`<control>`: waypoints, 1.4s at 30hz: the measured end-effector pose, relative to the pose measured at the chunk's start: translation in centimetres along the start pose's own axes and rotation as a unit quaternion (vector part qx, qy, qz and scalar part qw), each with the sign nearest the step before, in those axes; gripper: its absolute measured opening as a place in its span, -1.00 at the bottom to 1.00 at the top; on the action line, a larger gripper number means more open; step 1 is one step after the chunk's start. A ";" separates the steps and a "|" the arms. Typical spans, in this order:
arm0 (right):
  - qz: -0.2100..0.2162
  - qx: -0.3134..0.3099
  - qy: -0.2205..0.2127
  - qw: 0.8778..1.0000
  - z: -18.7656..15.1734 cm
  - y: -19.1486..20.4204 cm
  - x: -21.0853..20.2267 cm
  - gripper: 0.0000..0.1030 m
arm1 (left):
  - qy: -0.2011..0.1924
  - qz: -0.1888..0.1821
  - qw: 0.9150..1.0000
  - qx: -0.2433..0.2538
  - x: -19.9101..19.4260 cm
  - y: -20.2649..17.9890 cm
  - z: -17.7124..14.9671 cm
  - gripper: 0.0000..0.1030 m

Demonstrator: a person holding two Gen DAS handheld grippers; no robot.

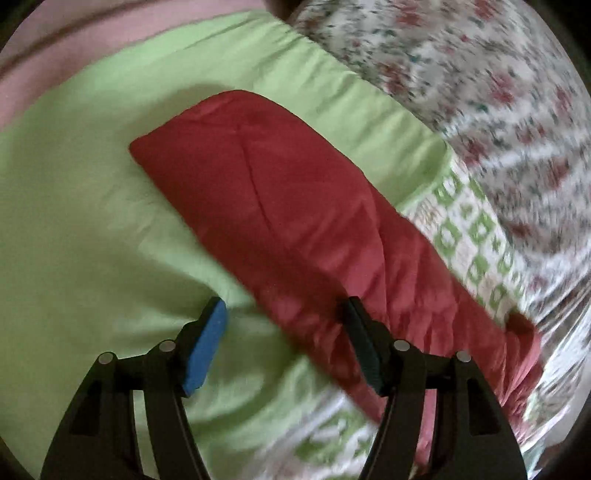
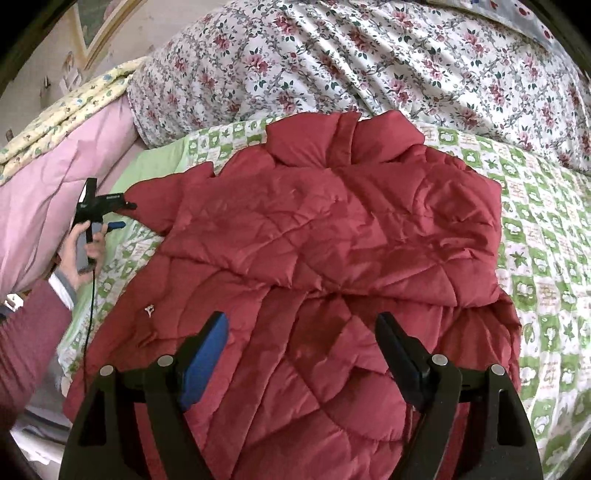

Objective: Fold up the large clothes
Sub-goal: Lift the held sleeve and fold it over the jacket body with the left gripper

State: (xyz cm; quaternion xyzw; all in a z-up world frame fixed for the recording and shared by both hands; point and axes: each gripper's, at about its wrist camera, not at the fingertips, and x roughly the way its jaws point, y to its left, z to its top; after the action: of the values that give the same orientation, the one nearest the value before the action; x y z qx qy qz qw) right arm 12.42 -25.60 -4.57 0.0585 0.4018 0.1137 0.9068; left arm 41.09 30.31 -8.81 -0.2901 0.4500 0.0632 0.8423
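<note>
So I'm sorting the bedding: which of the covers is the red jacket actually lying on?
The green-and-white checked sheet. The rose-print duvet is bunched behind the red jacket; the pink quilt lies left.

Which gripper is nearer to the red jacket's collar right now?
Right, as far as I can judge. The right gripper hovers open over the jacket body, its collar straight ahead. The left gripper is open out by the sleeve, off to the side.

Domestic bedroom. The work surface is a bed: green patterned sheet (image 2: 535,266) under a plain green cover (image 1: 92,206). A bulky rose-print duvet (image 2: 369,55) is heaped at the far side, pink bedding (image 2: 55,166) bunched at left. A framed picture (image 2: 99,26) hangs on the far-left wall
</note>
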 end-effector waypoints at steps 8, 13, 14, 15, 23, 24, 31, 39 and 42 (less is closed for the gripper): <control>-0.007 0.013 0.008 1.000 -0.7 -0.3 0.3 0.61 | -0.029 -0.012 0.999 -0.017 0.6 0.2 2.4 -0.45; -0.005 0.018 0.004 1.000 -1.0 -0.5 0.1 0.61 | -0.053 -0.036 0.998 0.007 -1.7 -1.5 1.9 -0.80; -0.005 0.020 0.003 1.000 -1.0 -0.5 0.1 0.61 | -0.060 -0.046 0.997 0.019 -2.7 -2.2 1.4 -0.81; -0.005 0.021 0.002 1.000 -1.0 -0.4 0.1 0.61 | -0.061 -0.053 0.996 0.029 -3.1 -3.0 1.3 -0.83; 0.004 0.027 -0.012 1.000 -0.8 -0.3 -0.5 0.61 | -0.087 -0.149 0.977 0.126 -9.8 -9.6 -4.6 -0.85; 0.004 0.028 -0.013 1.000 -0.8 -0.3 -0.6 0.61 | -0.088 -0.154 0.975 0.134 -10.3 -10.3 -5.2 -0.85; 0.002 0.040 -0.021 0.999 -1.1 -1.1 -1.6 0.61 | -0.079 -0.190 0.958 0.198 -12.6 -15.0 -10.7 -0.85; 0.009 0.061 -0.026 0.998 -1.4 -2.5 -2.2 0.61 | -0.053 -0.215 0.934 0.281 -13.7 -21.1 -17.1 -0.85; 0.013 0.069 -0.028 0.997 -1.4 -3.0 -2.4 0.61 | -0.041 -0.220 0.924 0.312 -13.6 -23.4 -19.3 -0.85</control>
State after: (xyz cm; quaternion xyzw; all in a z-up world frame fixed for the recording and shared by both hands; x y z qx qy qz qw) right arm 10.26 -29.14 -4.42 0.1293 0.3820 0.0964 0.9100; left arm 27.77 2.59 3.80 -0.1018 0.3372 -0.2552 0.9004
